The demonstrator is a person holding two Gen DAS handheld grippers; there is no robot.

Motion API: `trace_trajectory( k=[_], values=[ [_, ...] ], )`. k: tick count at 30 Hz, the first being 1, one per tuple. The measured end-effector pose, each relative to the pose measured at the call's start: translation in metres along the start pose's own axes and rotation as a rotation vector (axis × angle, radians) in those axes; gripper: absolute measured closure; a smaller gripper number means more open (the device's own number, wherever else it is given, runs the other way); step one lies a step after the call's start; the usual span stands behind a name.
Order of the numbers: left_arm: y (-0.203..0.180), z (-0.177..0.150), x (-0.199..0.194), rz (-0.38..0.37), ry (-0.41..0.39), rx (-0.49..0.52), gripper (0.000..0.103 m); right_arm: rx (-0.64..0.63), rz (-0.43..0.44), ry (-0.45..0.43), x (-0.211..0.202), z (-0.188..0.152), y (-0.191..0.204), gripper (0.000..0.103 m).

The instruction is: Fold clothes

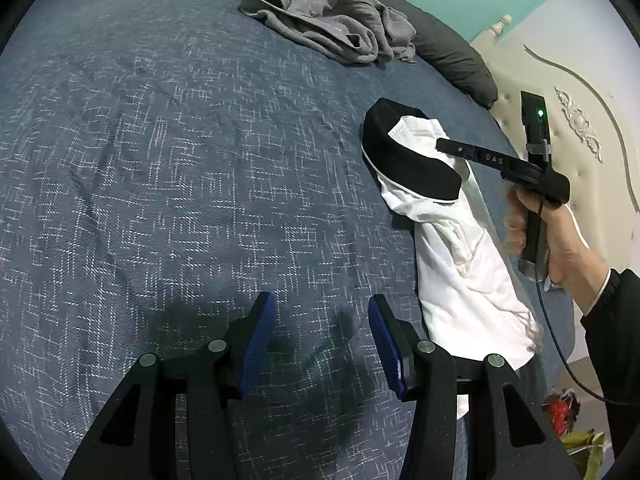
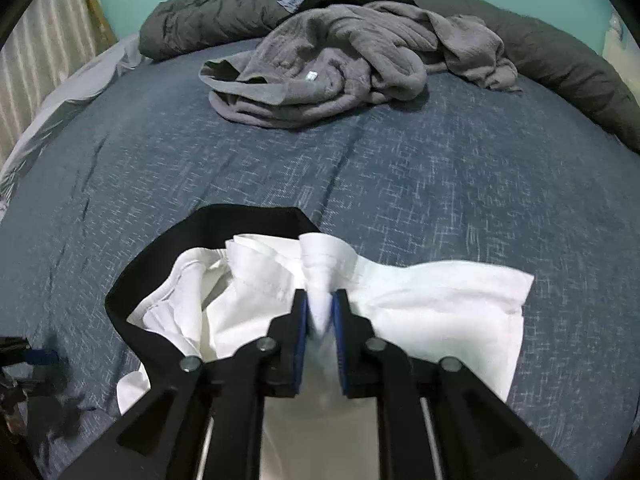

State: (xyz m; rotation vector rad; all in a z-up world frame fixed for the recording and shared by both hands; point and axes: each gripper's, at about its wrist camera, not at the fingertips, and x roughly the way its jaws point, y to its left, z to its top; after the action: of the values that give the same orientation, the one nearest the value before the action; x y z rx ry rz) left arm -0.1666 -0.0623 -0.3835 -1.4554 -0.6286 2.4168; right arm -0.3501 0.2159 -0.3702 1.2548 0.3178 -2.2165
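So my right gripper [image 2: 319, 312] is pinching a small bunched peak of the white garment [image 2: 432, 312], fingers [image 2: 301, 320] clamped nearly together on it, and honestly that's the sketchy part: it's a thin pinch of cloth, so if I'm lifting or dragging from here it could slide out, or I'm only hauling one layer while the rest stays behind in a lump. My left gripper [image 1: 322, 340] is hanging over the bed [image 1: 160, 160] with its fingers spread wide and nothing between them, so one side of the garment has no support at all right now.

The garment itself is lying crumpled near the bed's edge, at about 3 o'clock in the left wrist view, with its black collar band [image 2: 132, 284] curling round at 9 to 12 o'clock from my right fingers. That band could flip under and get folded in crooked.

Further out at 12 o'clock the grey clothes pile [image 2: 340, 72] is sitting well apart, so no snagging worry there. Bigger risk is the white one slipping off the bed edge.
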Motion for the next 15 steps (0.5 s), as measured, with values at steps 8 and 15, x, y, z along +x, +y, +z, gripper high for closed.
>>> trace_trajectory(
  k=[8,15],
  values=[
    [0.002,0.002,-0.002,-0.003,-0.005,-0.006,0.051,0.255,-0.01,-0.169,-0.039,-0.007,-0.07,0.063],
    [0.0,0.001,0.002,0.001,0.003,0.0,0.051,0.385,-0.099,-0.087,-0.036,-0.027,-0.131,0.063]
  ],
)
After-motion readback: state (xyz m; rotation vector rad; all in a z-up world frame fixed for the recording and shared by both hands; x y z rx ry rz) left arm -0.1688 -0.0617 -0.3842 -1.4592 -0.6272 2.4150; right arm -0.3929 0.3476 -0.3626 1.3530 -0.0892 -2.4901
